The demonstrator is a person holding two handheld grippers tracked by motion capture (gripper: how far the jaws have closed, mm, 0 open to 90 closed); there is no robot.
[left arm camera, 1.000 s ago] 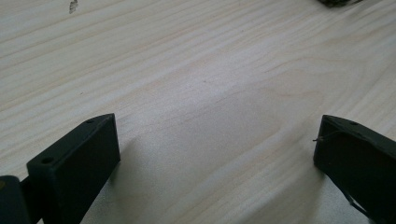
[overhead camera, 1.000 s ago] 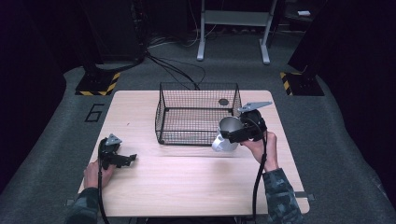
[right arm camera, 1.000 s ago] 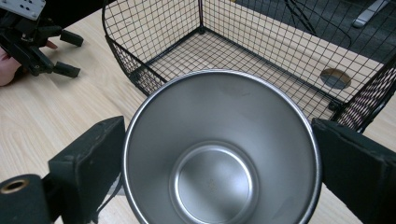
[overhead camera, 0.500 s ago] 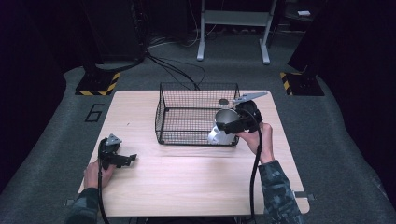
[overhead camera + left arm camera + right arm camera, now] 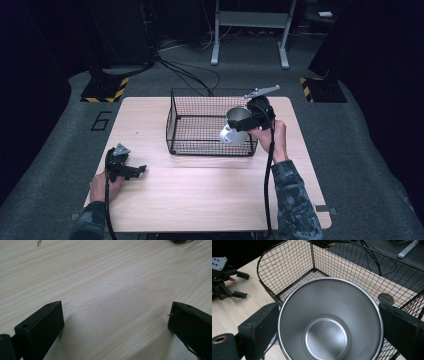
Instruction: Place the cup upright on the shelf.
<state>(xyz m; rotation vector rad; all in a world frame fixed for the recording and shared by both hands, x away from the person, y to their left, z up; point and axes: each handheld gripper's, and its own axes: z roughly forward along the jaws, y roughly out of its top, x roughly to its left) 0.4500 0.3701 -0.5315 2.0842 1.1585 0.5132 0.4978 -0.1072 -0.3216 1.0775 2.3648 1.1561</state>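
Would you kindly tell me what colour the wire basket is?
The wire basket is black, clearest in the right gripper view.

cup (image 5: 235, 126) over basket (image 5: 200, 125) right side, table (image 5: 200, 190) centre

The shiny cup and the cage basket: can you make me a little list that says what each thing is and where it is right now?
cup: metal cup, empty inside, tipped, held up at the basket's right front corner
holder: right gripper, jaws pressed on the cup's two sides
basket: black wire basket on the table, nothing seen inside
other gripper: left gripper, jaws wide apart, holding nothing, low over the table's left front part
table: light wooden table
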